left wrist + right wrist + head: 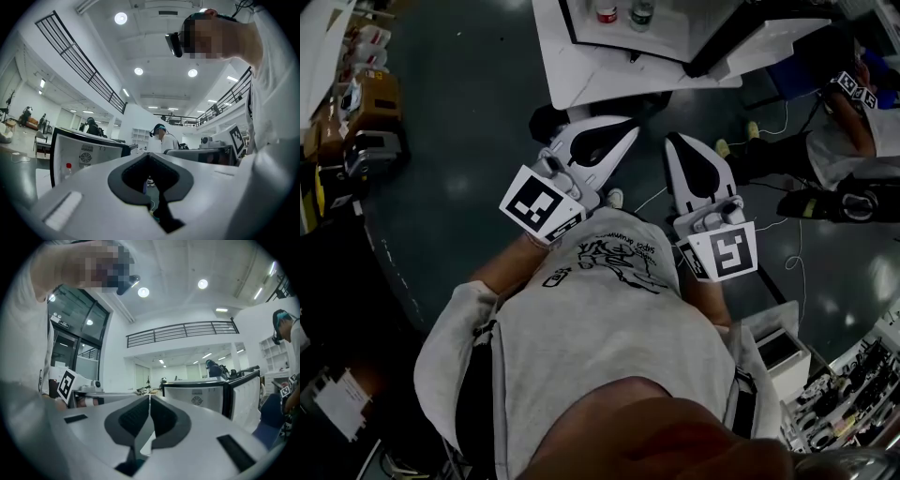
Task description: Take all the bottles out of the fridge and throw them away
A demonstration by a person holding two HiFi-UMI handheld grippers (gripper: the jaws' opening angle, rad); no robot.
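A white fridge (581, 66) stands open on the floor ahead of me. Inside it are two bottles, one with a red cap (607, 13) and one with a dark cap (641, 14). My left gripper (630, 128) and right gripper (672, 141) are held side by side in front of my chest, pointing toward the fridge and well short of it. Both are shut with nothing between the jaws. The left gripper (149, 154) view shows the fridge (86, 152) with the red-capped bottle (68, 168) inside. In the right gripper (149, 397) view the fridge (197, 397) and its open door (243, 399) stand ahead.
The fridge door (769, 37) swings out to the right. Another person (862, 131) with a marker cube sits at the far right. Cluttered shelves (356, 103) line the left. A white box (783, 352) and cables (787, 253) lie on the floor at right.
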